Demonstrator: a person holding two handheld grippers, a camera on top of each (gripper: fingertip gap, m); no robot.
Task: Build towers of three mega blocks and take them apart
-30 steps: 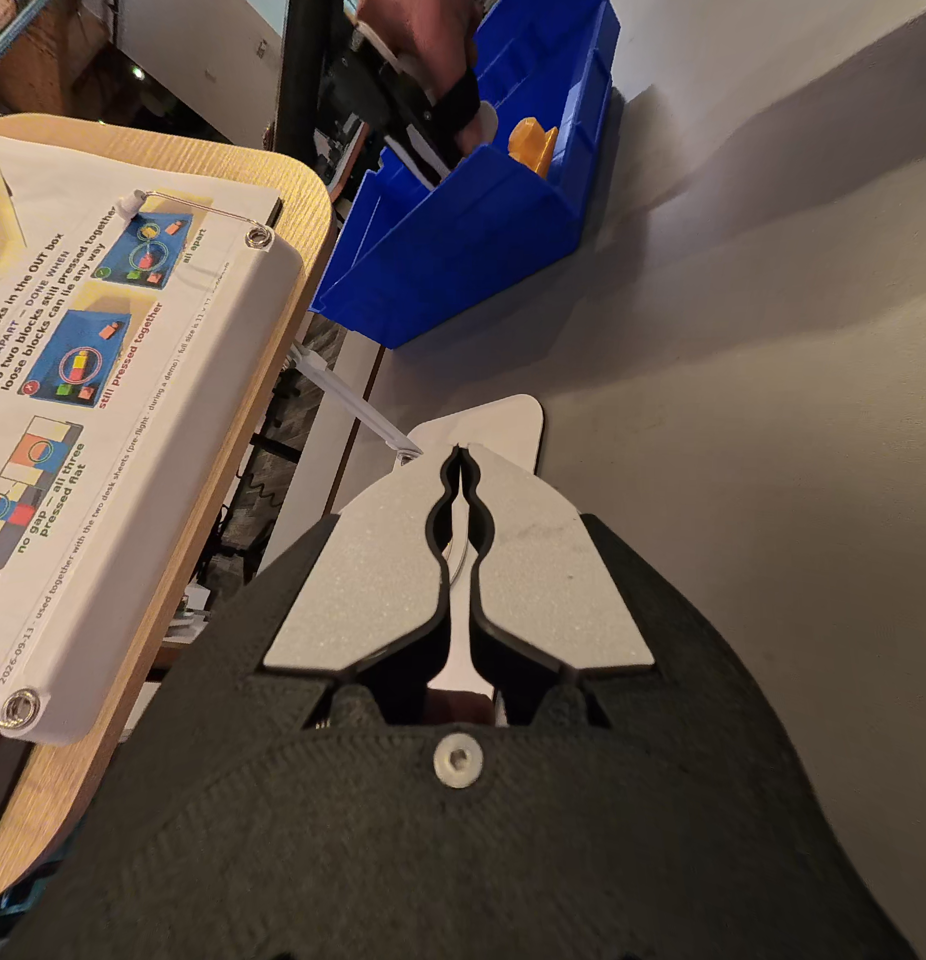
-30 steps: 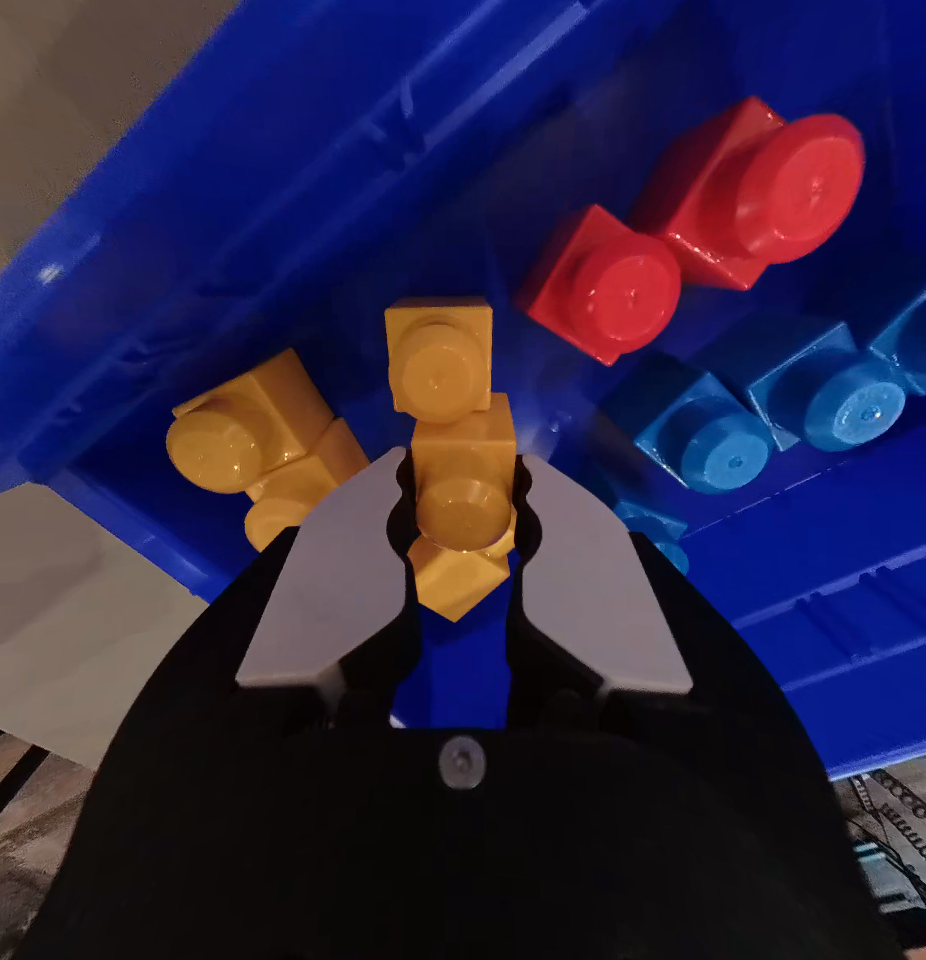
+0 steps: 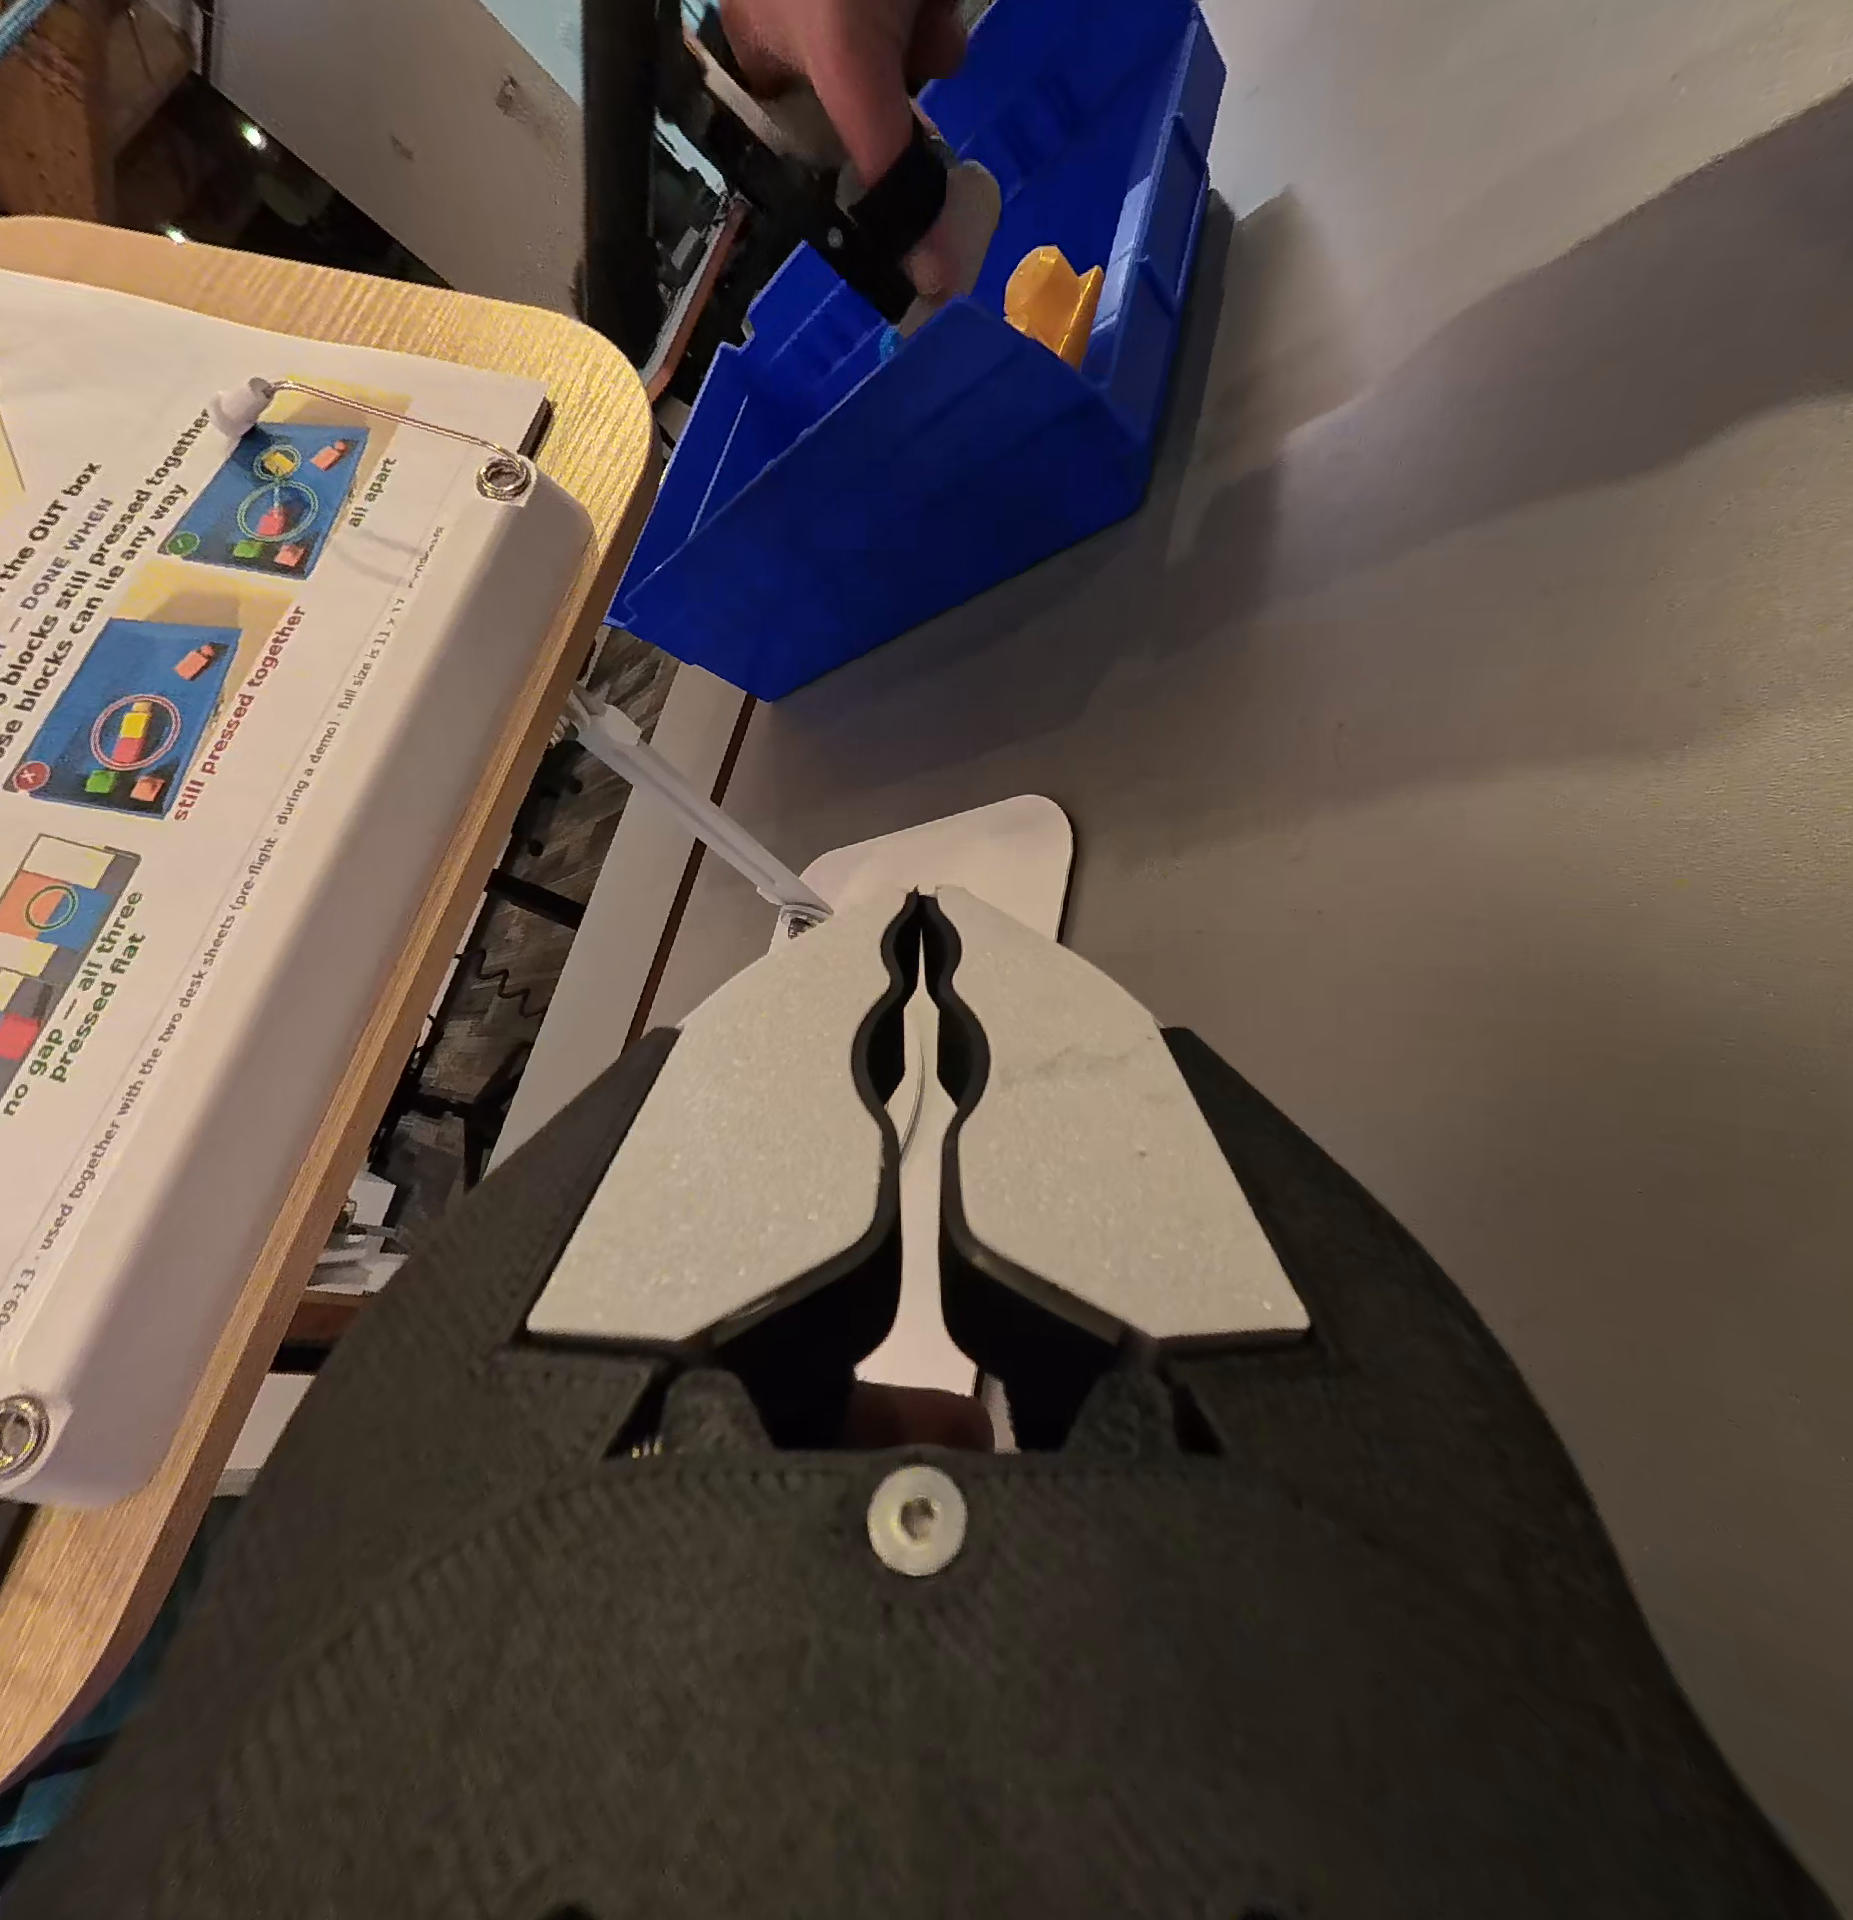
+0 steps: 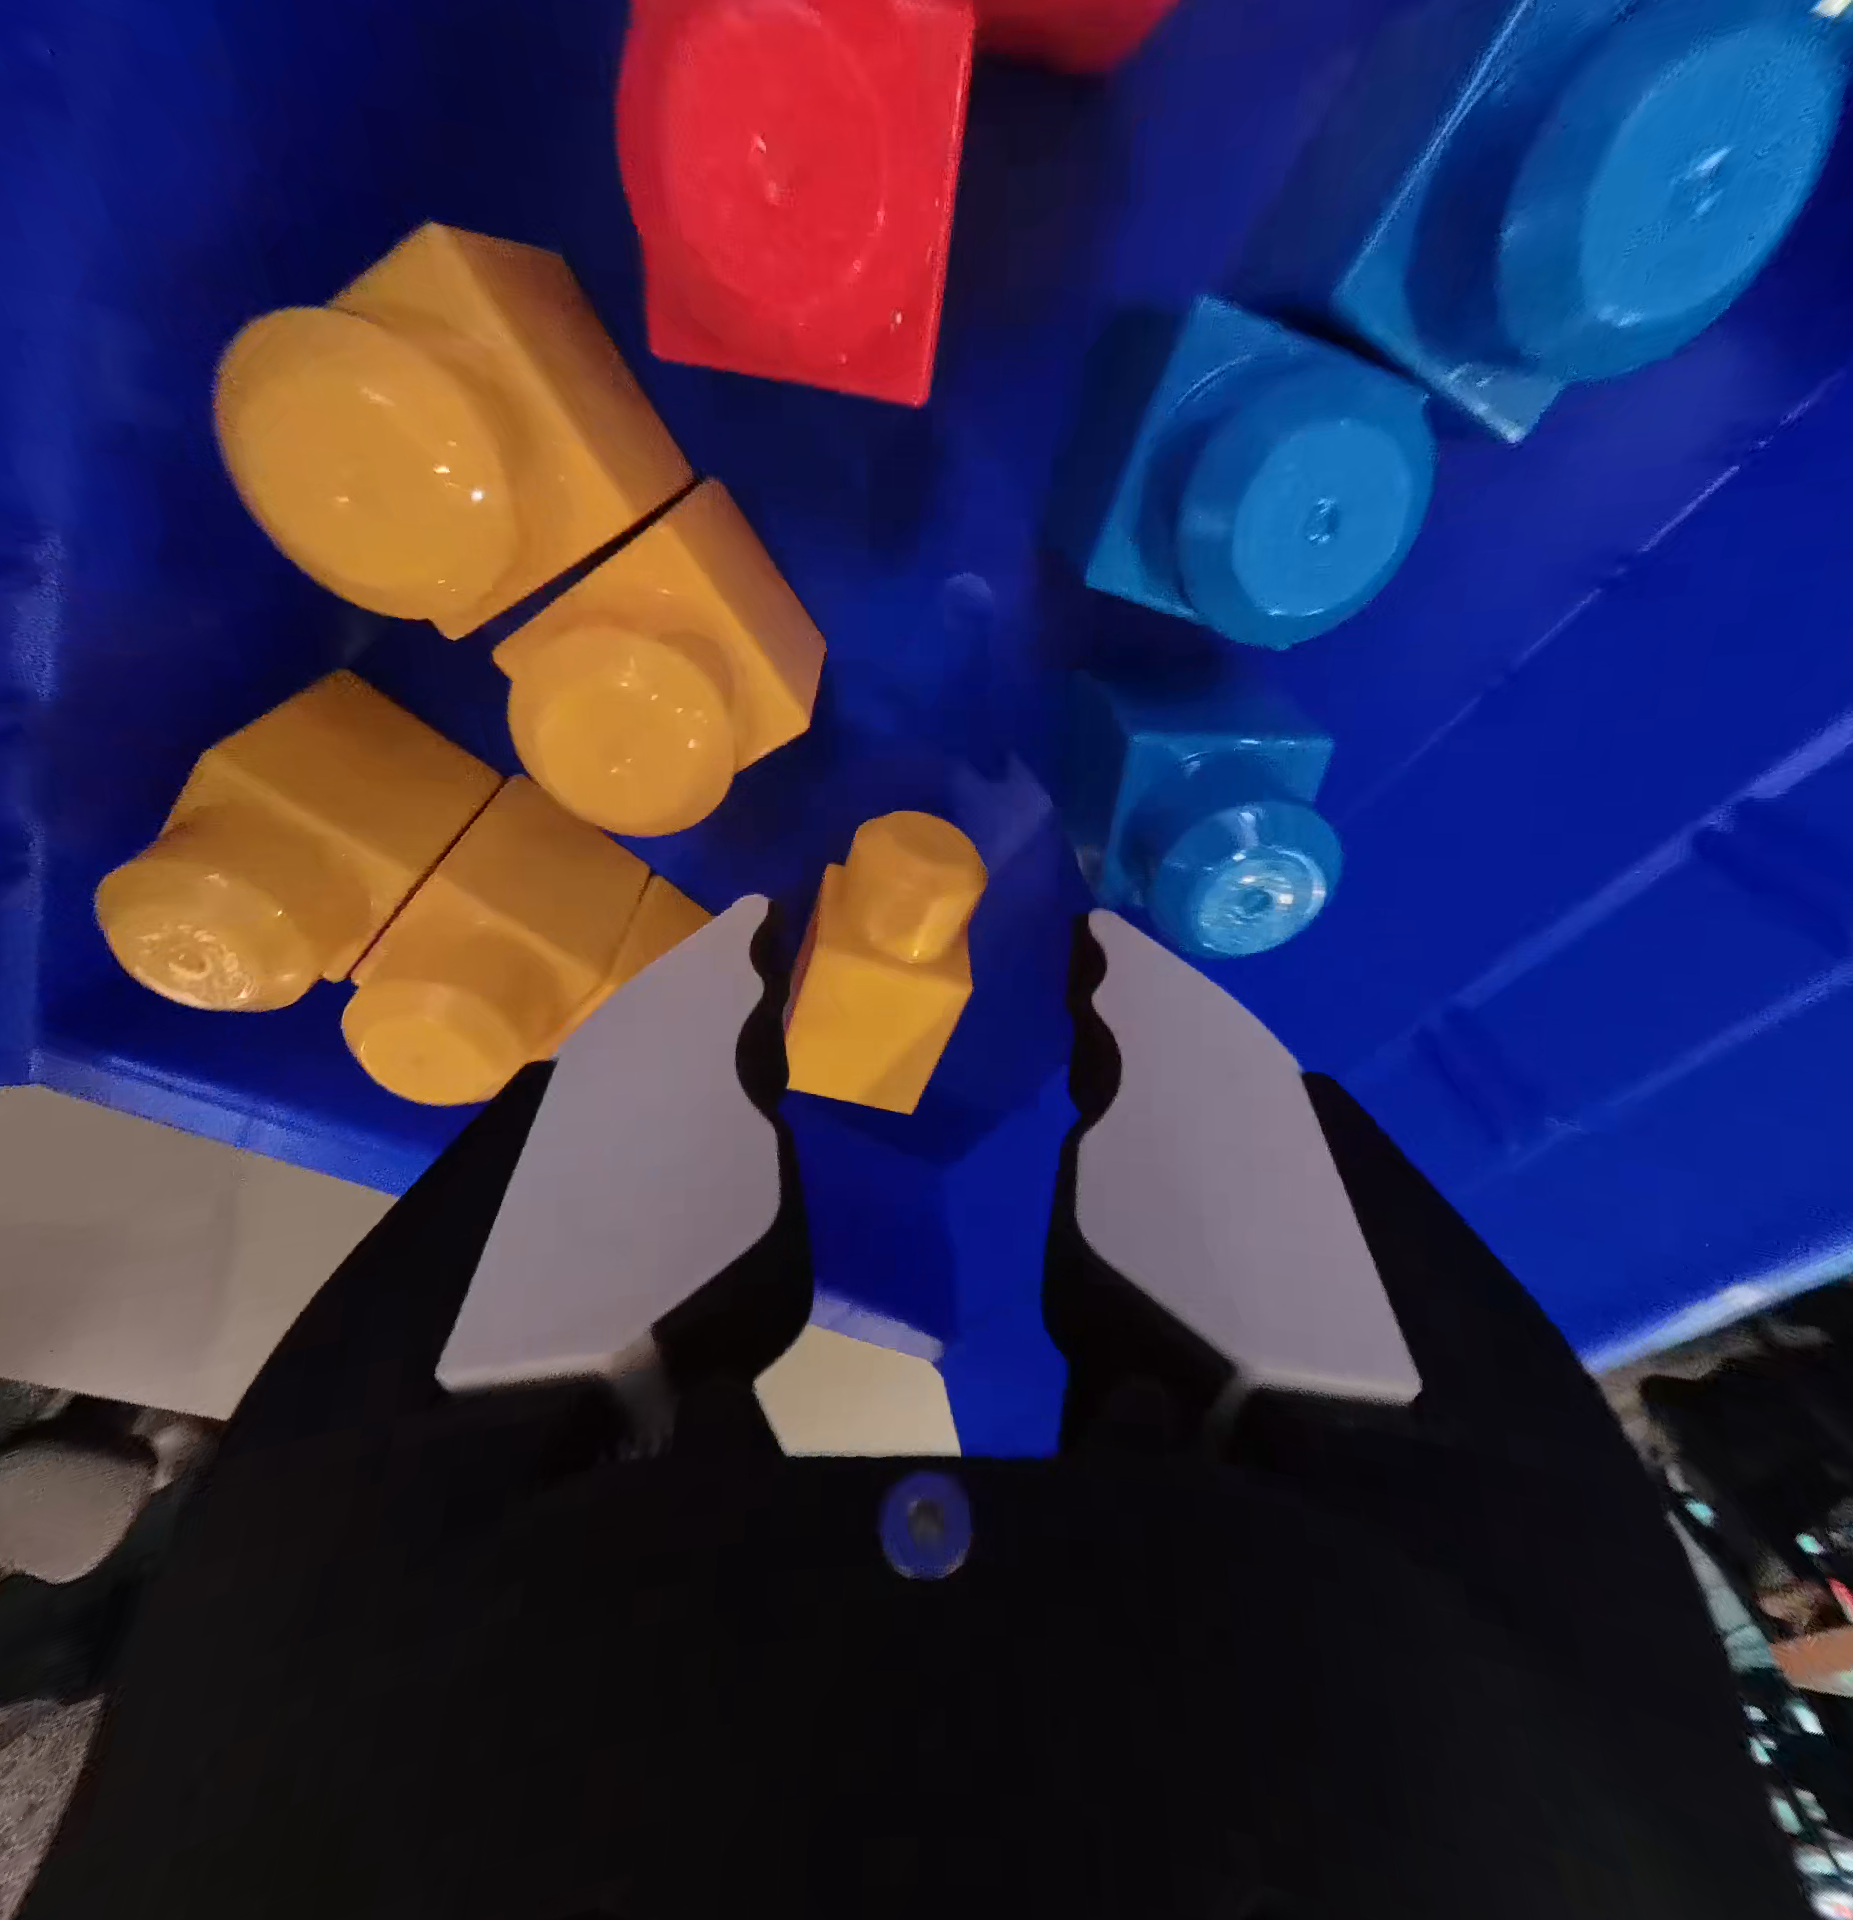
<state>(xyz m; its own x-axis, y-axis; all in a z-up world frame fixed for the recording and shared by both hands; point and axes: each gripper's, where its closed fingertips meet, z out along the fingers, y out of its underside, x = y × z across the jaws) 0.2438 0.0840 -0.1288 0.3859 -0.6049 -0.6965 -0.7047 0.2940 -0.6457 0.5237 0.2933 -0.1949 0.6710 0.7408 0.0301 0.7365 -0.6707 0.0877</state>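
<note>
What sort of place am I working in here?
Probably a workshop or lab data-collection station: a blue bin of toy blocks on a grey table, and a laminated instruction sheet on a wooden board.

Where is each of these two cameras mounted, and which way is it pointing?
Left wrist view: sits on the left gripper, looking along its shut fingers over the grey table toward the blue bin; the person's hand shows at the bin.
Right wrist view: sits on the right gripper, looking down into the bin; its open fingers flank a loose yellow block.
Shared: the blue bin and yellow blocks inside it.
</note>
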